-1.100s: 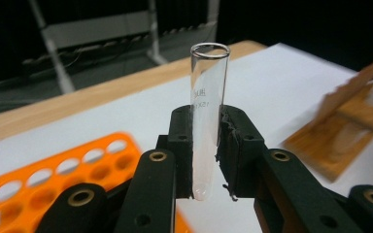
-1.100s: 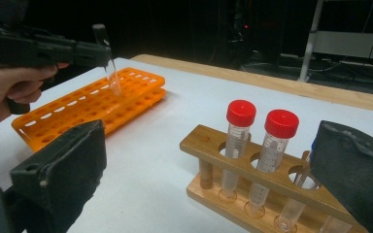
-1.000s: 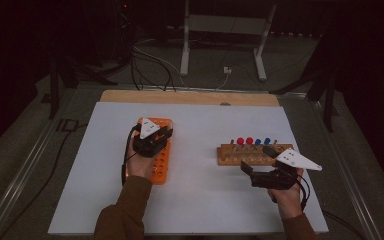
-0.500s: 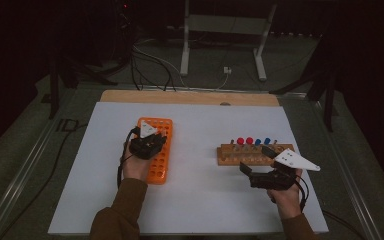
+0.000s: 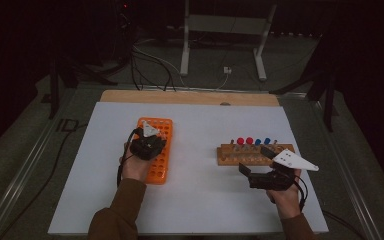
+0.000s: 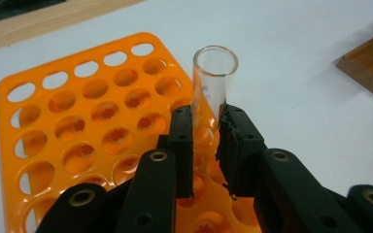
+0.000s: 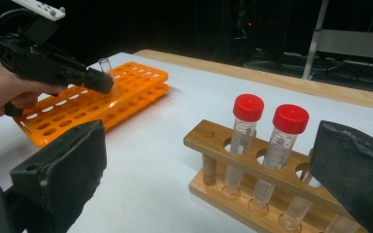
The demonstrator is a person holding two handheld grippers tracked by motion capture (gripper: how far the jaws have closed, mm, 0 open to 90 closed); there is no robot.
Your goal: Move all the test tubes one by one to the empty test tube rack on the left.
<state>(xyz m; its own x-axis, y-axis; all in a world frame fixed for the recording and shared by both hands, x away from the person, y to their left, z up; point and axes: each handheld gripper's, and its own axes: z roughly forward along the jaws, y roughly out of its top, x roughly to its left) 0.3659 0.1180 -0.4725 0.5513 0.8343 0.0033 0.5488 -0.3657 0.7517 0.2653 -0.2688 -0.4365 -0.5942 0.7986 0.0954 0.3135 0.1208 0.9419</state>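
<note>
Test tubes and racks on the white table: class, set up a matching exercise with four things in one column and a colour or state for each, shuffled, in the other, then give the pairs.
Things
1. plastic rack
2. glass tube
3. capped tubes
4. right gripper

States
A. red tops, standing in the wooden rack
B. jaws wide apart, holding nothing
C. orange, many round holes
D. clear, uncapped, clamped by the left gripper

Pairs: 1-C, 2-D, 3-A, 4-B
</note>
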